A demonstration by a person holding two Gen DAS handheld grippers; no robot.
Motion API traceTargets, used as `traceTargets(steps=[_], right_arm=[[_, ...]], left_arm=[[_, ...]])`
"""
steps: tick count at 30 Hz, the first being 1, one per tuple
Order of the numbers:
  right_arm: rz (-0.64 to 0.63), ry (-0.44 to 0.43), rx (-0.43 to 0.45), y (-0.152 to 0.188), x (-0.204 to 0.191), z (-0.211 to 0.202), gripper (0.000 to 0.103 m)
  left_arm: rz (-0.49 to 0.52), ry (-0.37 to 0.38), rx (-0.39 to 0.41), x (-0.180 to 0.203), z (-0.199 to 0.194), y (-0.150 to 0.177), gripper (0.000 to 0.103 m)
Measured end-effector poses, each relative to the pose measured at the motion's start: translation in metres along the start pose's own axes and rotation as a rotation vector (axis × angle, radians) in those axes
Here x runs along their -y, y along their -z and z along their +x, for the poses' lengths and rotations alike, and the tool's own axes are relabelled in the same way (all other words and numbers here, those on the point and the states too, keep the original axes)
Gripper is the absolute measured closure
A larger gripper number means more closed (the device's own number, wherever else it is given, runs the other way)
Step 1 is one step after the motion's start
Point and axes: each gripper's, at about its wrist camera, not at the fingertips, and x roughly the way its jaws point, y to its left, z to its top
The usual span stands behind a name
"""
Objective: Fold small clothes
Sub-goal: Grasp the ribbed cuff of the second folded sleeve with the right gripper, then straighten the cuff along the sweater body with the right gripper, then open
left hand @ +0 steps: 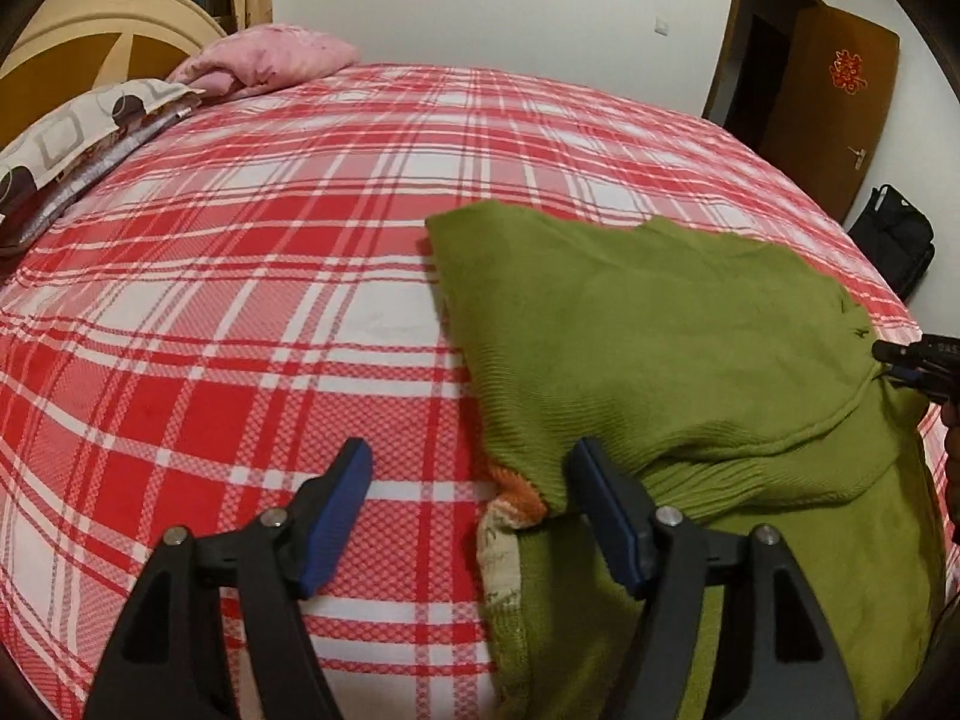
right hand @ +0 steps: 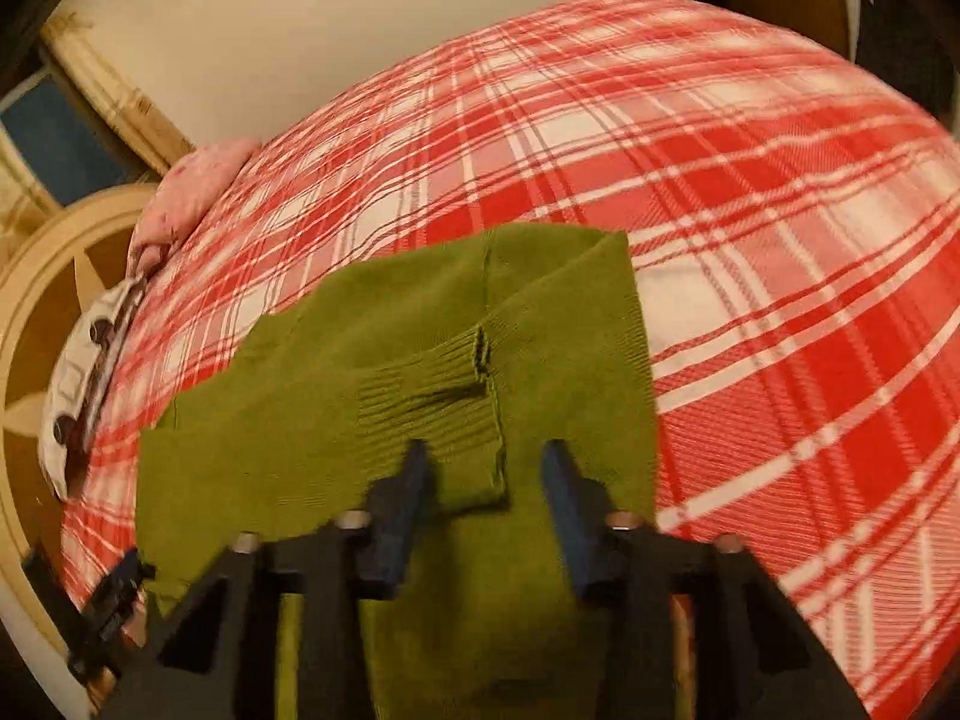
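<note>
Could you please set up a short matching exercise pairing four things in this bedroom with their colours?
Things:
1. sweater
2. bedsheet
3. bag
4. door

Colours:
a. black
b. red and white plaid
c. brown
d. green

Pairs: 1-d, 2-b, 3-a, 4-c

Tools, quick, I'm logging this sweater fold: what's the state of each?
Left tool: open, holding nothing.
Right tool: jaws astride the green sweater's cuff; grip cannot be told.
</note>
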Motion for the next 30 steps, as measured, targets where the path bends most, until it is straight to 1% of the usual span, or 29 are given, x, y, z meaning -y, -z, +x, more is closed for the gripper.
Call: traceTargets(steps=[1, 2, 4, 6, 9, 11, 15, 17, 19, 20, 21, 22, 23, 24, 25, 26, 27, 28, 29, 30], right_arm=[[-0.008, 0.005, 0.006, -0.001, -0.001, 0.000, 0.096], [-0.012, 0.015, 0.026, -0.001, -0.002, -0.004, 0.100], [-0.019, 0.002, 0.044, 0.001, -0.003, -0.012, 0.101], [-0.062, 0.006, 0.078, 0.006, -0.010, -0.026, 0.101], [-0.096, -0.002, 0.103, 0.012, -0.016, -0.041, 0.101], [-0.111, -0.003, 0.103, 0.013, -0.019, -0.042, 0.101], [-0.110, 0.026, 0.109, 0.014, -0.016, -0.040, 0.101], [-0.146, 0.058, 0.094, 0.016, -0.019, -0.035, 0.101], [-0.141, 0.059, 0.092, 0.015, -0.018, -0.030, 0.099], [-0.125, 0.057, 0.091, 0.014, -0.016, -0.029, 0.085], [-0.114, 0.045, 0.084, 0.014, -0.014, -0.027, 0.039], [-0.105, 0.009, 0.064, 0.014, -0.014, -0.026, 0.018], [-0.096, -0.045, 0.052, 0.015, -0.013, -0.025, 0.014], [-0.111, -0.054, 0.050, 0.016, -0.016, -0.024, 0.014], [-0.152, -0.015, 0.055, 0.018, -0.023, -0.022, 0.015], [-0.172, 0.006, 0.060, 0.019, -0.026, -0.021, 0.019], [-0.184, 0.016, 0.054, 0.020, -0.029, -0.018, 0.031], [-0.179, 0.021, 0.040, 0.020, -0.029, -0.015, 0.039], [-0.171, 0.038, 0.027, 0.019, -0.028, -0.011, 0.055], [-0.166, 0.059, 0.024, 0.018, -0.026, -0.009, 0.067]], left_arm=[[0.000, 0.001, 0.003, 0.000, -0.001, 0.001, 0.031], [-0.004, 0.006, 0.008, -0.001, -0.002, 0.002, 0.031], [-0.015, 0.013, 0.013, -0.003, -0.003, 0.003, 0.029], [-0.021, 0.014, 0.018, -0.003, -0.005, 0.003, 0.026], [-0.013, 0.007, 0.017, -0.002, -0.006, 0.004, 0.025], [-0.010, 0.005, 0.011, -0.002, -0.004, 0.003, 0.025], [0.007, 0.010, 0.006, 0.000, -0.007, 0.007, 0.024], [0.036, -0.005, -0.003, 0.005, -0.007, 0.009, 0.022], [0.075, -0.016, 0.004, 0.012, -0.009, 0.011, 0.022], [0.097, -0.025, 0.011, 0.016, -0.010, 0.012, 0.022], [0.110, -0.031, 0.012, 0.018, -0.010, 0.012, 0.022], [0.117, -0.037, 0.009, 0.020, -0.009, 0.012, 0.022], [0.121, -0.045, -0.002, 0.020, -0.007, 0.012, 0.022], [0.117, -0.051, -0.012, 0.020, -0.005, 0.011, 0.020], [0.102, -0.056, -0.018, 0.017, -0.003, 0.009, 0.020], [0.084, -0.061, -0.024, 0.013, -0.002, 0.007, 0.019], [0.063, -0.070, -0.026, 0.009, -0.001, 0.005, 0.019], [0.021, -0.090, -0.021, 0.002, -0.001, 0.002, 0.019], [-0.002, -0.093, -0.022, -0.002, 0.000, 0.002, 0.019], [-0.023, -0.090, -0.022, -0.006, 0.001, 0.001, 0.019]])
